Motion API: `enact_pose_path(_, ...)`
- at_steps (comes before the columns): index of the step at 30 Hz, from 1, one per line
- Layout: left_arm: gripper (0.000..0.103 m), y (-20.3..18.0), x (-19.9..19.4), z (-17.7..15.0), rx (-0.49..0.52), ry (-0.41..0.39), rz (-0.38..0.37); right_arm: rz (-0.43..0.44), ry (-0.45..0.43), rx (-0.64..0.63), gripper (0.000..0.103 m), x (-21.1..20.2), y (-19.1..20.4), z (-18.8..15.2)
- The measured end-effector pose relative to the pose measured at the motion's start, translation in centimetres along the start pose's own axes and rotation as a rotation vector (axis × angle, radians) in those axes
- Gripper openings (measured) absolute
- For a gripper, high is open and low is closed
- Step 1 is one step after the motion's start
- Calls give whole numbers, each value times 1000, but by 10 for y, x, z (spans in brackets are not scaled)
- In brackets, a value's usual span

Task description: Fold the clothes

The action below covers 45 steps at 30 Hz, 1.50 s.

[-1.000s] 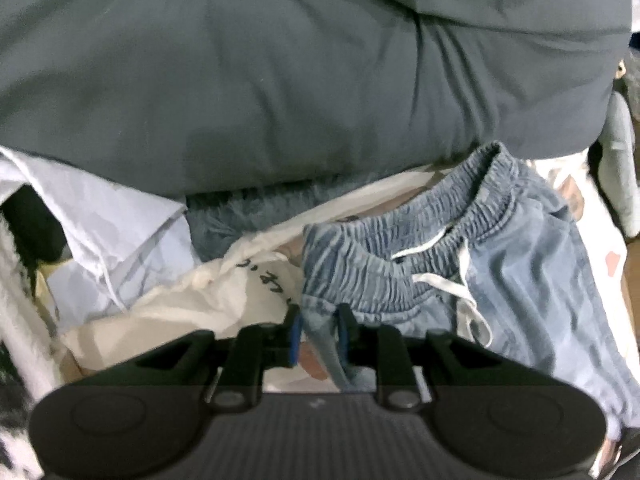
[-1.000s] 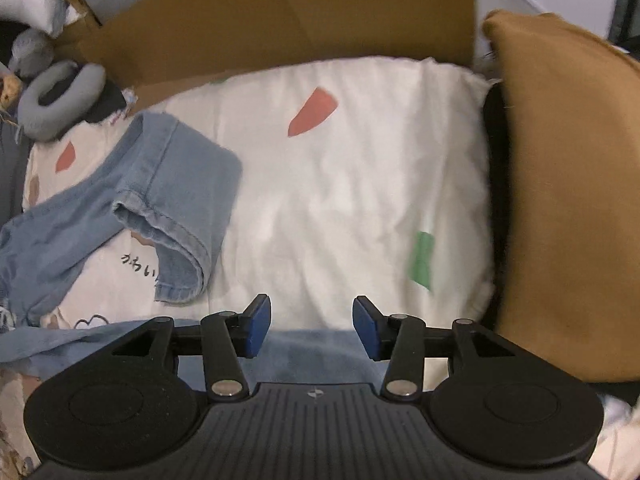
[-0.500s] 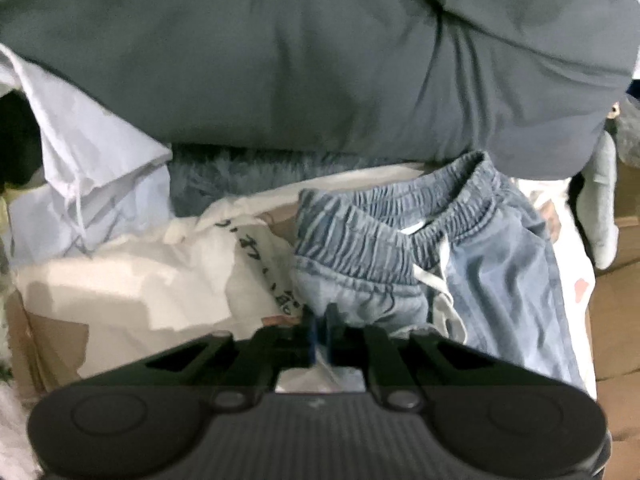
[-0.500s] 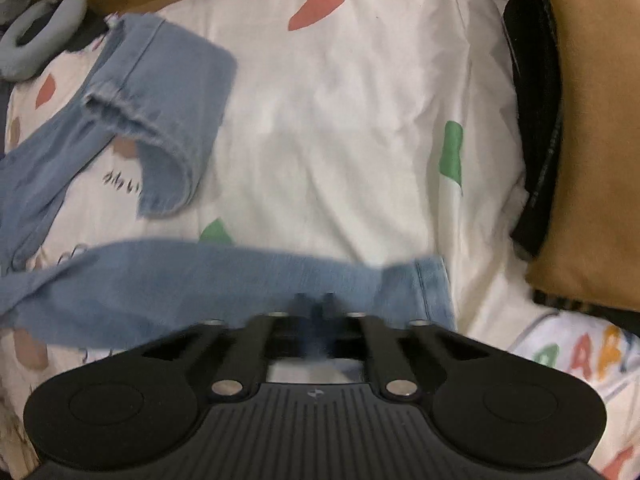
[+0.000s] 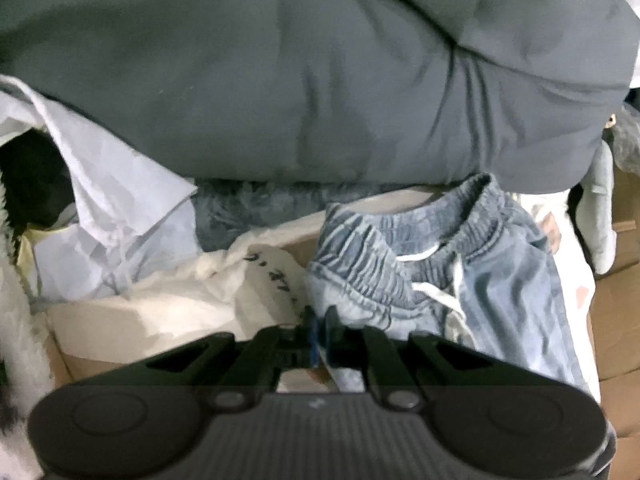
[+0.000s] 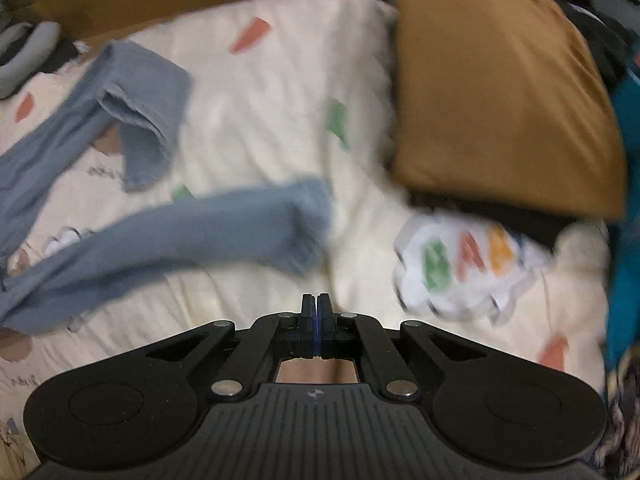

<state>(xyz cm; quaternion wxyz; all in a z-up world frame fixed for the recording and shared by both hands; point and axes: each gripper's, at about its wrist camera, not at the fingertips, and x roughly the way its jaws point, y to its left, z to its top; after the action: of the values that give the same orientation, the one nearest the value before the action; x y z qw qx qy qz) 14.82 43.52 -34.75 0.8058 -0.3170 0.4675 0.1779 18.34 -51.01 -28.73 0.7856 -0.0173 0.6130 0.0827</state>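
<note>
1. Denim trousers (image 5: pixel 492 280) lie spread over a cream printed bedsheet (image 6: pixel 280 92), waistband at the left end under a big grey duvet (image 5: pixel 300 80), legs running off to the right.

2. Left gripper (image 5: pixel 319 334) is pinched narrow on the near edge of the waistband, with a strip of blue cloth caught between the pads at 6 o'clock in its view.

3. Right gripper (image 6: pixel 316 320) has its pads pressed together. No cloth shows between them, and the near trouser leg (image 6: pixel 168 240) lies ahead of it at about 10 o'clock, so it looks closed on nothing, though motion blur makes that uncertain.

4. My judgement: the step in hand is stretching or laying the garment flat along its length before a fold. With only the waist end visibly held, the next move calls for a grip on a leg hem and even tension between both ends.

5. Long axis runs roughly 9 to 3 o'clock across the bed. The far leg (image 6: pixel 132 92) bends back on itself near 11 o'clock, its hem turned toward the viewer; the near leg ends bunched short of the mustard pillow (image 6: pixel 500 92).
</note>
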Motion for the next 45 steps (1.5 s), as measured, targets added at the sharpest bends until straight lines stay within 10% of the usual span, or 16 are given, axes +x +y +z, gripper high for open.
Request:
enact_pose_path(9, 11, 15, 22, 1, 2, 39, 42, 90, -120, 51, 2, -43, -4, -20)
enact_pose_path(17, 31, 18, -2, -35, -126, 9, 1, 181, -264, 79, 36, -55, 4, 22)
enact_pose_path(34, 29, -23, -11, -121, -60, 127, 66, 495, -292, -63, 43, -8, 91, 103)
enact_pose_path(45, 29, -17, 19, -118, -125, 146, -12, 500, -273, -180, 47, -7, 162, 122)
